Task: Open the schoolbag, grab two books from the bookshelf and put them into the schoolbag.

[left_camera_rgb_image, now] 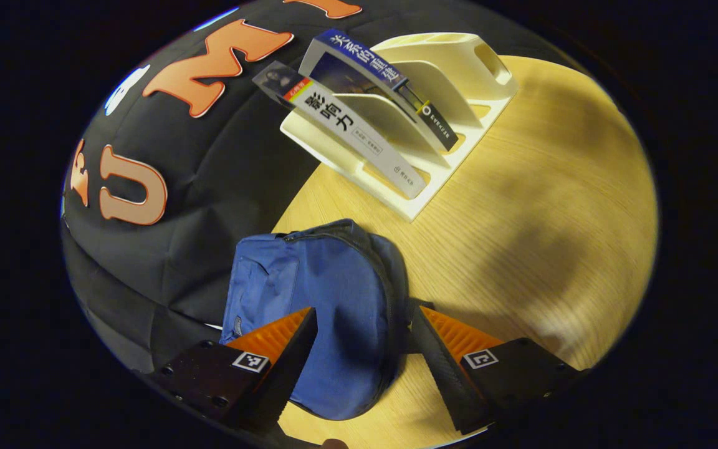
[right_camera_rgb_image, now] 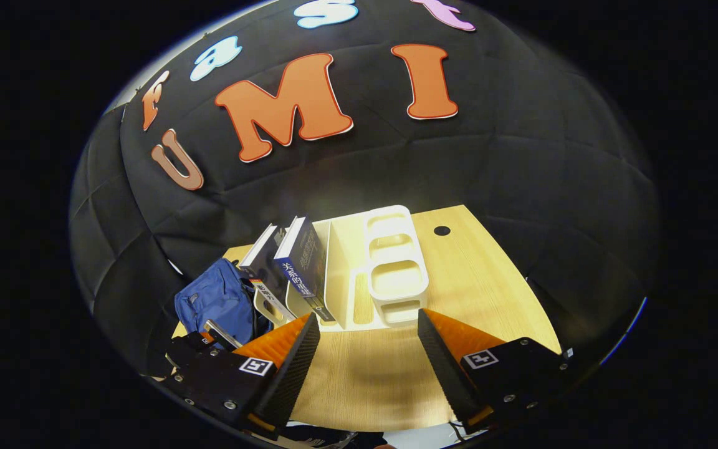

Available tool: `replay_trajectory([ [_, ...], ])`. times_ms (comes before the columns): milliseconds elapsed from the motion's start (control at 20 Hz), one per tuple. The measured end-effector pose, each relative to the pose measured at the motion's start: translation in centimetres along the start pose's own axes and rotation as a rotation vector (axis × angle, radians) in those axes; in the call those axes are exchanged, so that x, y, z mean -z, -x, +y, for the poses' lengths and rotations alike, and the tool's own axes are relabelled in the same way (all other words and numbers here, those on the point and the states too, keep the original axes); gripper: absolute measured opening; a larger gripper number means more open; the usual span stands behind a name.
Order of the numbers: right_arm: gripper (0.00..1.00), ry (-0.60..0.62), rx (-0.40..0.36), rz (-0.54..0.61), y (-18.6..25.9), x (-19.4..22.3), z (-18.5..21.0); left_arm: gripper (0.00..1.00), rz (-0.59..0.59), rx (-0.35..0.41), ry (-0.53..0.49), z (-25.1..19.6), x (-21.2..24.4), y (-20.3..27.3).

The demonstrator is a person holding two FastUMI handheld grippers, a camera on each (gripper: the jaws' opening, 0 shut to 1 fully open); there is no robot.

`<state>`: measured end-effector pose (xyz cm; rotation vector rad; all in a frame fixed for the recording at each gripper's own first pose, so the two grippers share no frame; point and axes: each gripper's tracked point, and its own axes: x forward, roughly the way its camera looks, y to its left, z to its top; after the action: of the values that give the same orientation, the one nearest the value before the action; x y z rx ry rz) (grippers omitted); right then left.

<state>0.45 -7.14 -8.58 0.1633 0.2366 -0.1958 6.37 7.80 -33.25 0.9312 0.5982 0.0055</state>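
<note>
Two books stood slanted in the cream plastic slotted bookshelf at the far side of the pale wooden table: a white-spined book on the left and a dark blue book just right of it. Near the left tongs, the blue fabric schoolbag lay flat with its zip closed. Left tongs gaped wide and empty above the bag. Right tongs likewise stood wide open, holding nothing, facing the shelf.
</note>
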Motion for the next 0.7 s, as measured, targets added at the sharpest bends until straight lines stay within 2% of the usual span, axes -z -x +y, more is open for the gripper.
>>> replay_trajectory([
  [250,0.95,0.002,-0.007,0.023,-0.9,0.3,0.2,0.94,0.053,0.009,0.083,1.3,1.0,-0.4],
  [350,0.95,0.008,-0.012,0.034,-1.2,0.4,0.6,0.87,0.083,0.024,0.101,0.8,1.5,-0.6],
  [450,0.95,0.011,-0.019,0.035,-1.1,0.2,0.8,0.34,0.117,0.005,0.079,0.8,1.9,-1.2],
  [500,0.95,0.010,-0.022,0.034,-0.9,0.2,0.9,0.33,0.145,-0.008,0.062,1.1,2.1,-0.7],
  [550,0.95,0.011,-0.024,0.033,-0.9,0.1,0.9,0.10,0.157,0.009,0.058,0.9,1.9,-0.6],
  [700,0.95,0.012,-0.028,0.027,-0.8,-0.2,1.0,0.07,0.154,0.080,0.082,1.3,1.4,-0.2],
])
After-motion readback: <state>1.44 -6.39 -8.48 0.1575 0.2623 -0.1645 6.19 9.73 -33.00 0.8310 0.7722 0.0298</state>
